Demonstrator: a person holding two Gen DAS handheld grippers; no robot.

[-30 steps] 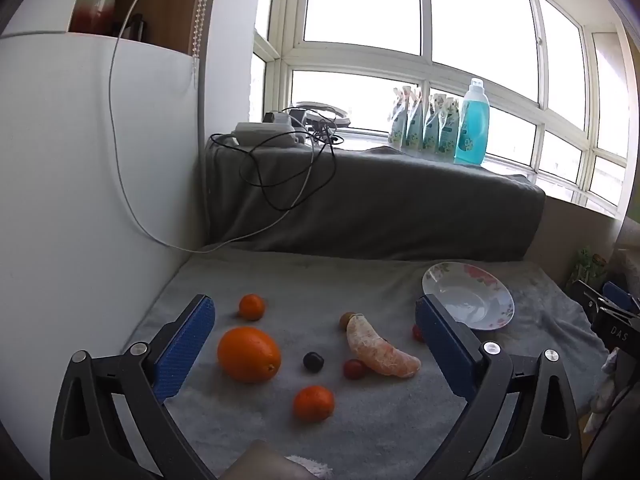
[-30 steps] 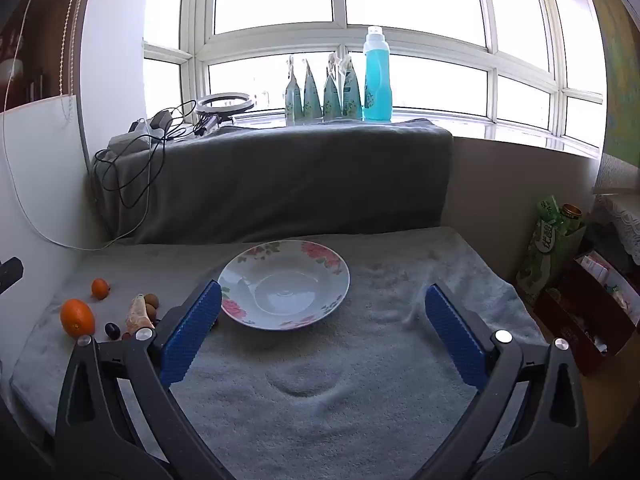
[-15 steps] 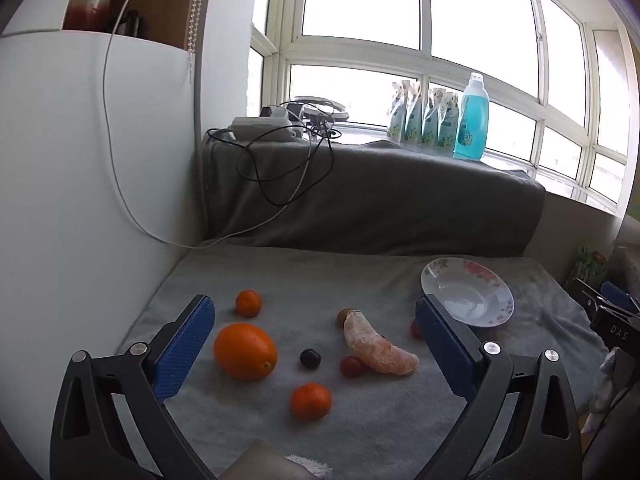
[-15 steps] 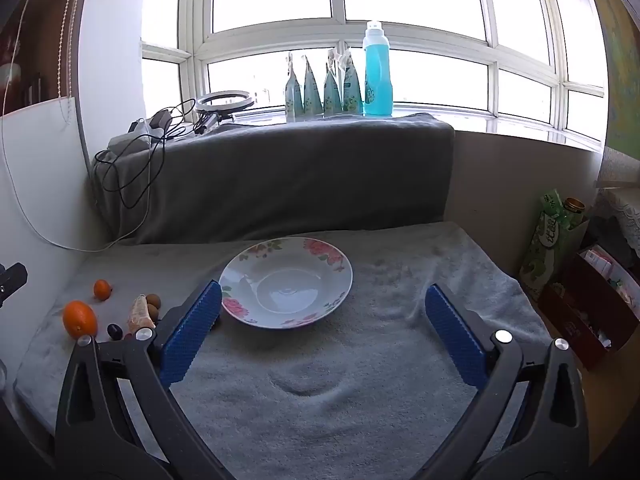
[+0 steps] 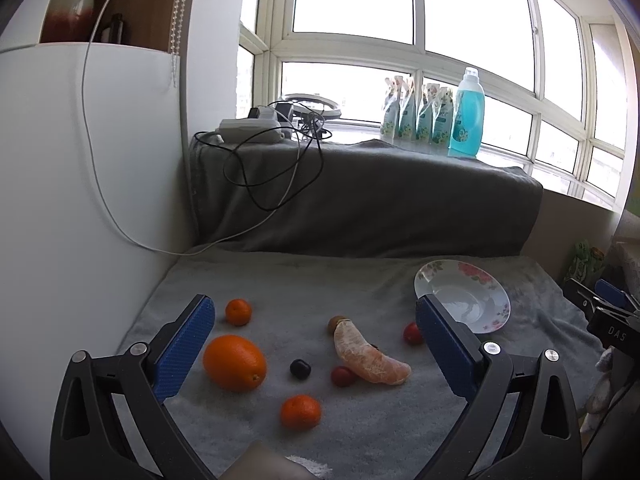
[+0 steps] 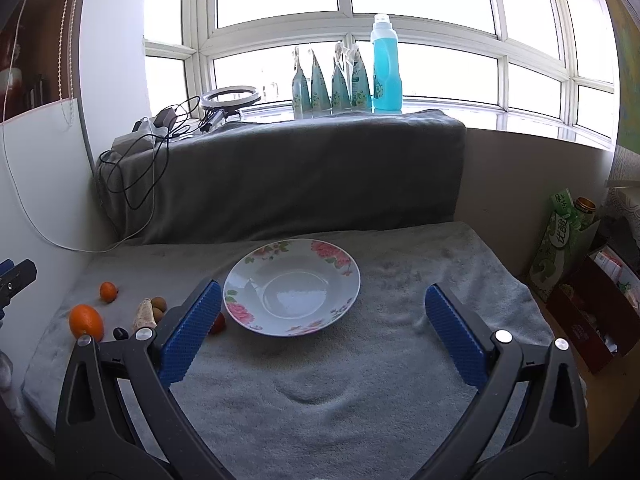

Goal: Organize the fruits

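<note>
We hold the left gripper (image 5: 316,350) and right gripper (image 6: 324,332) spread wide, both empty; the big orange (image 5: 234,362) lies near the bench's (image 6: 400,380) left edge, the plate (image 6: 340,308) mid-bench.

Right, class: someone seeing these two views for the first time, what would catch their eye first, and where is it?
Probably the big orange, lying on the grey towel among smaller fruit, near the open left gripper. Next, the empty flowered plate, off to the right of the fruit, ahead of the open right gripper. Then the bright blue bottle on the windowsill.
</note>
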